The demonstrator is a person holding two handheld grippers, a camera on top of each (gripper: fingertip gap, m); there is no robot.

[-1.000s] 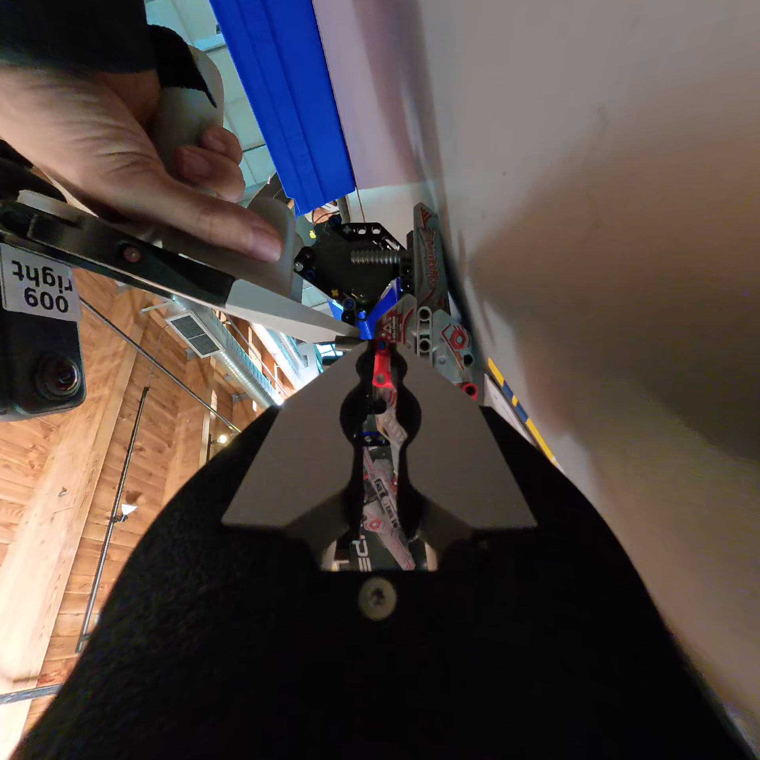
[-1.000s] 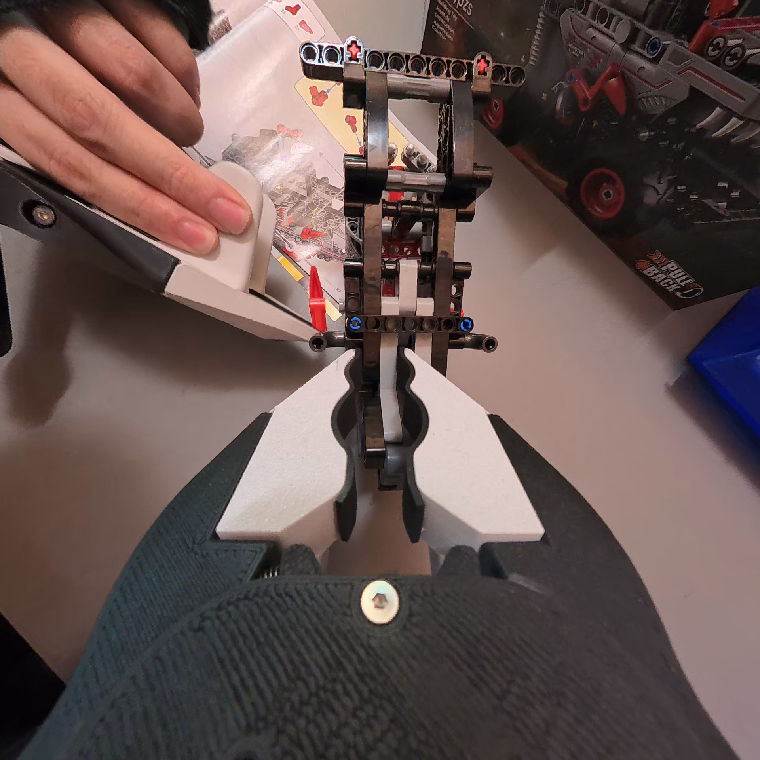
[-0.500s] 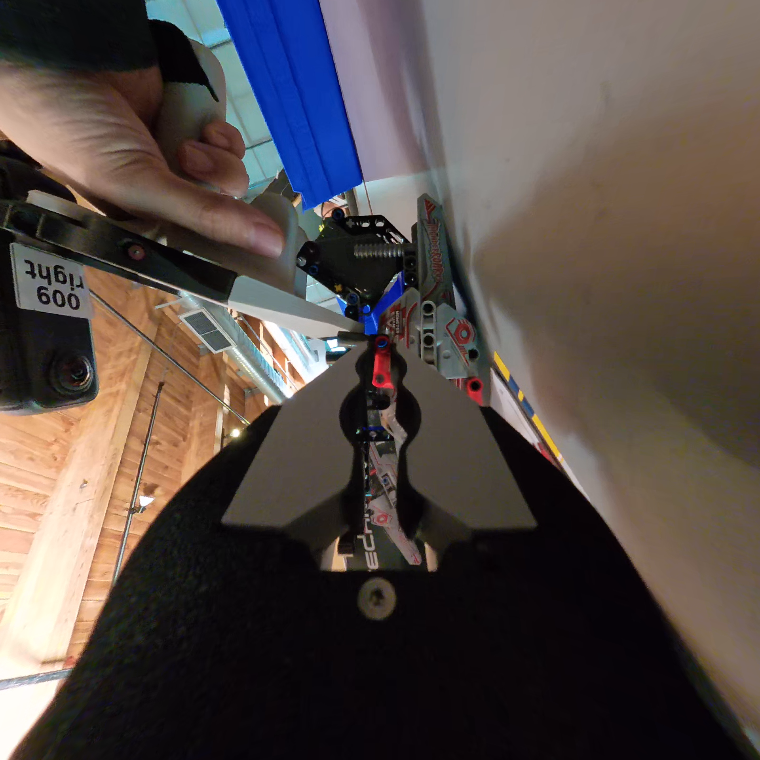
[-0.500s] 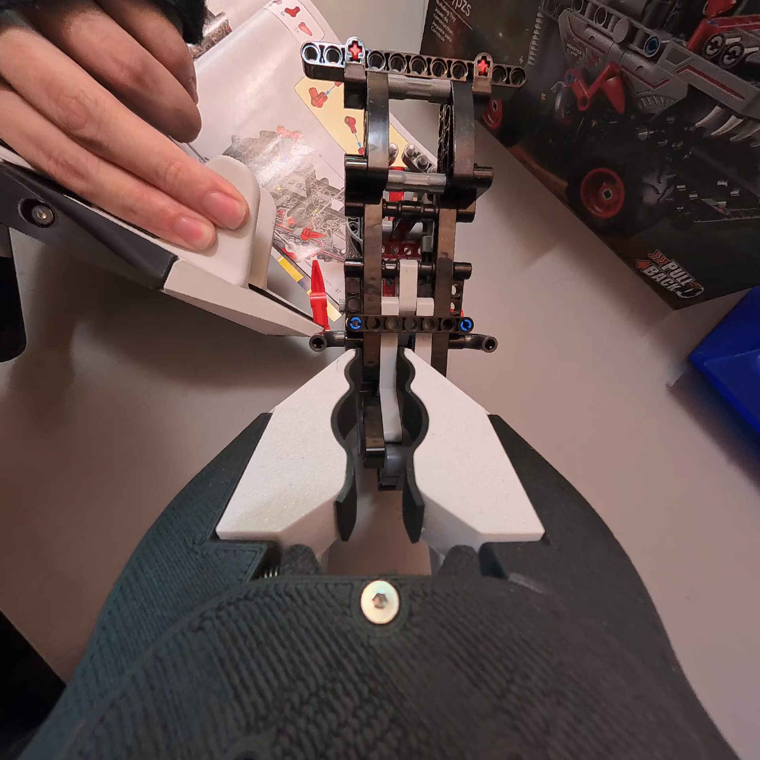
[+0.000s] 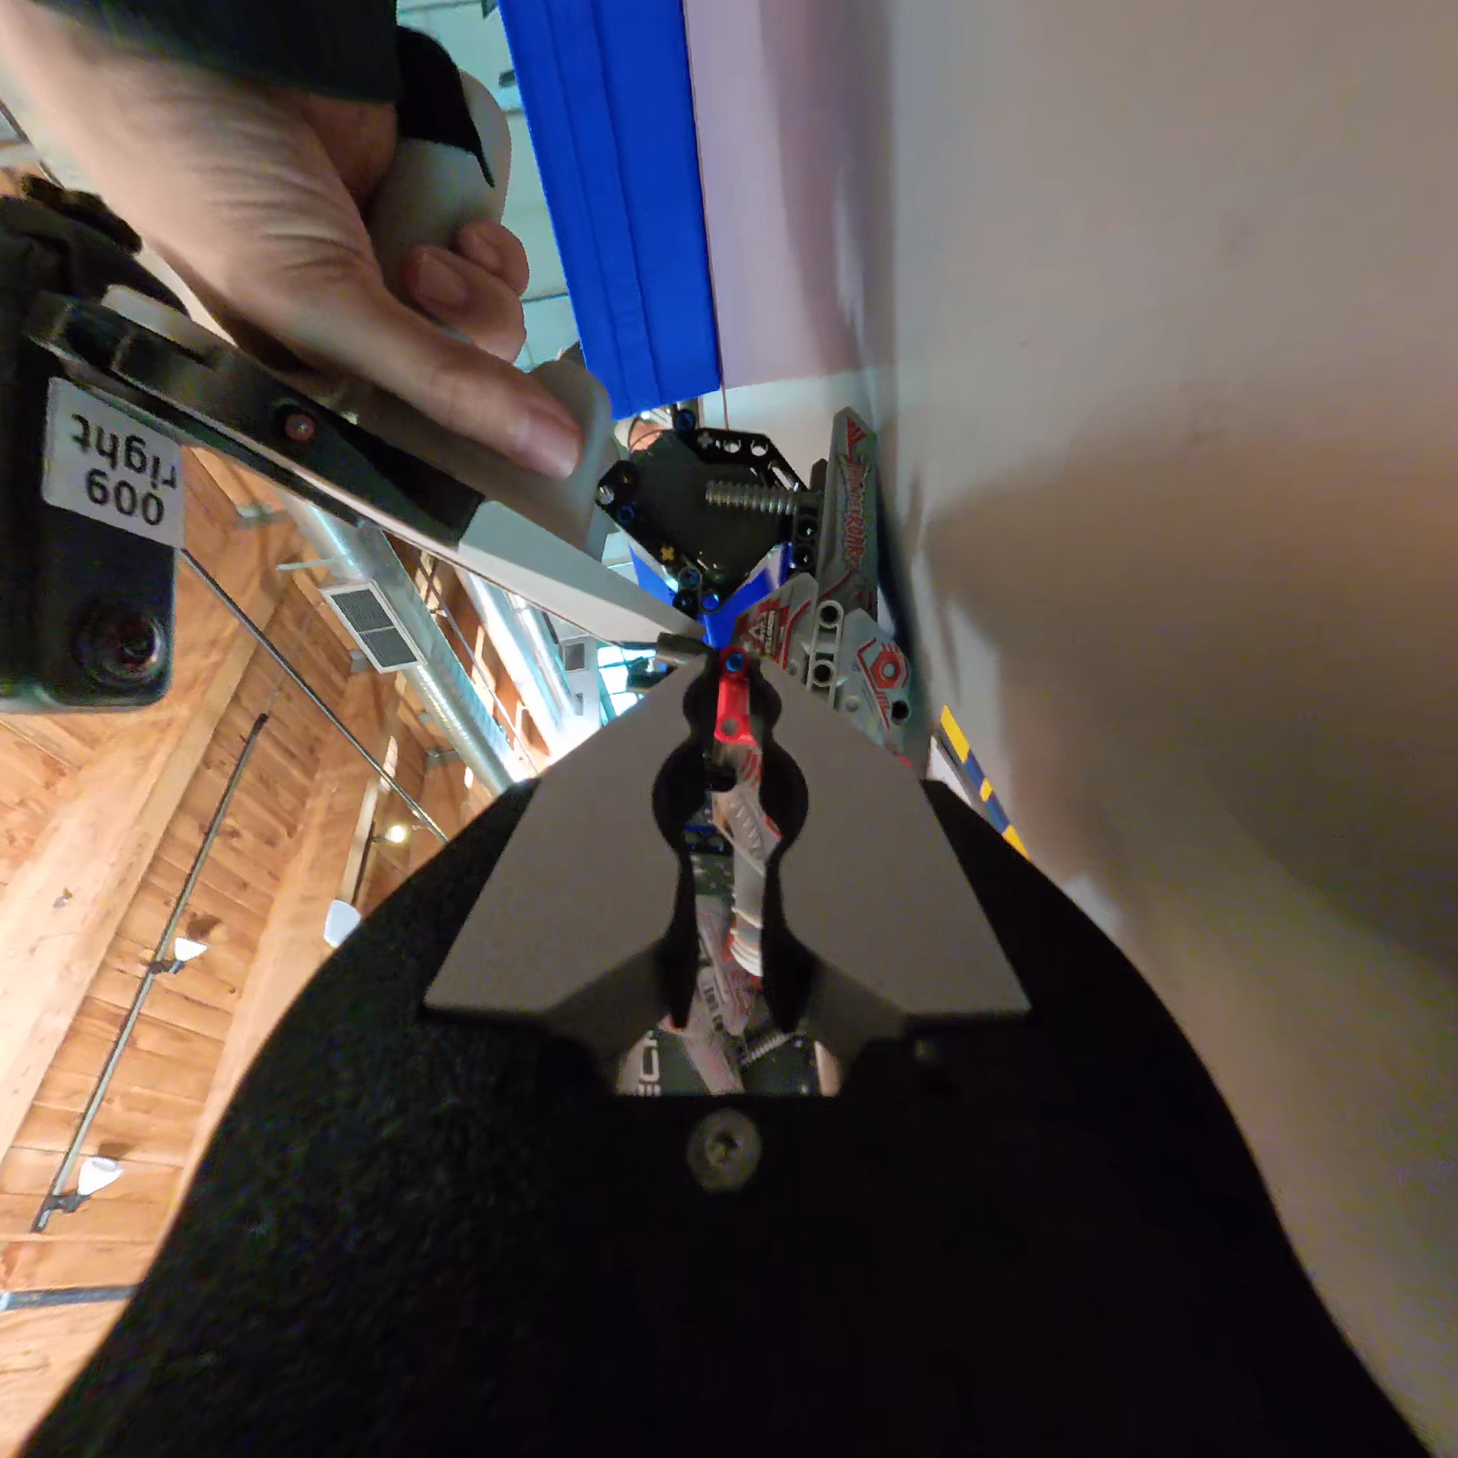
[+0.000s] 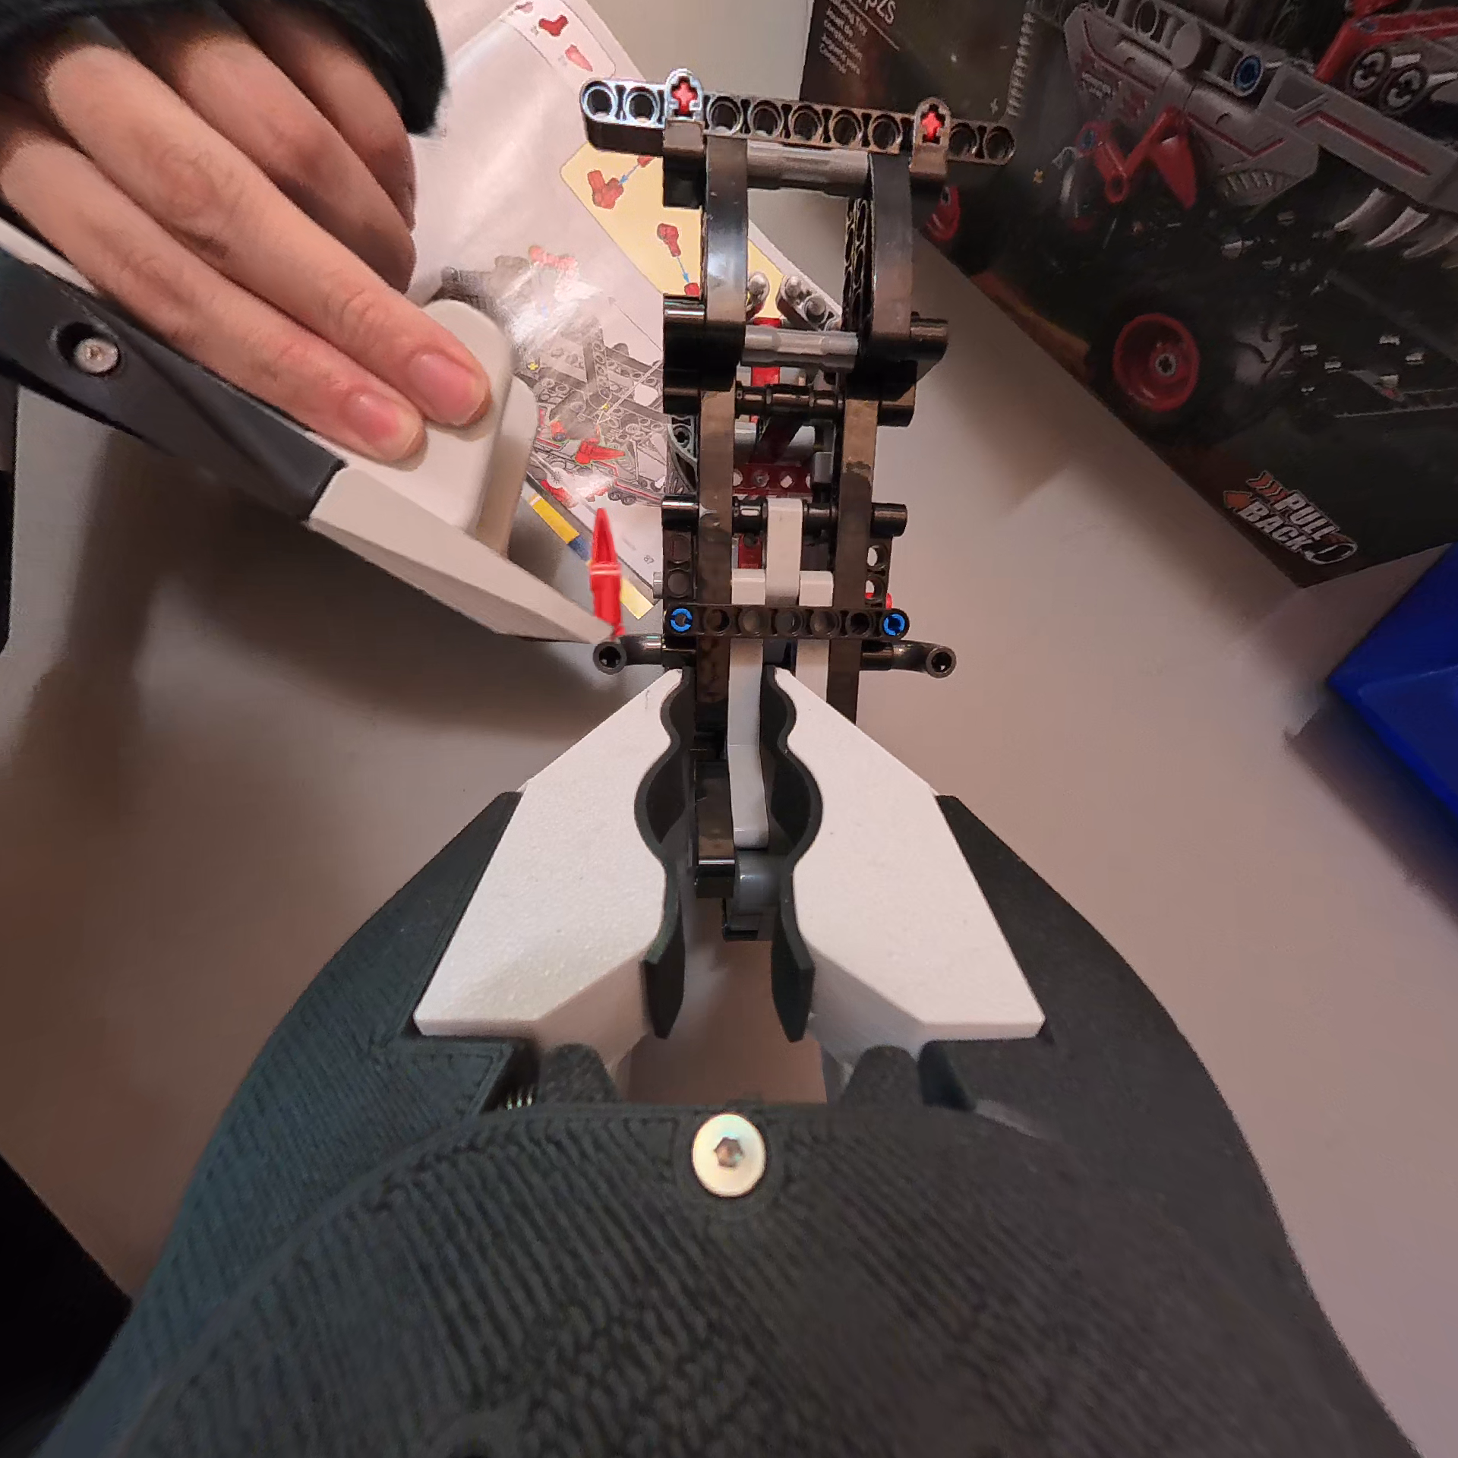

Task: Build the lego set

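We see the right gripper clenched on the near end of the black lego frame, its white fingers pressing a black beam and a pale grey one between them, so the frame stands out ahead of it, lifted above the pale table. The frame's far end carries a long black cross beam with two red pins, and a shorter beam with blue pins crosses just beyond the fingertips. The left gripper grasps a small red piece at its tips; in the right wrist view that red piece stands upright at the tip of the left gripper, touching or just beside the frame's left side near the blue-pinned beam, though we cannot tell whether it is seated. A hand grips the left tool, and another hand grips the right one. Under the frame, toward the far edge of the table, lies the open instruction booklet. The dark set box stands at the far right corner, with a blue bin at the right edge. The left wrist view is turned sideways, with the table filling its right side.
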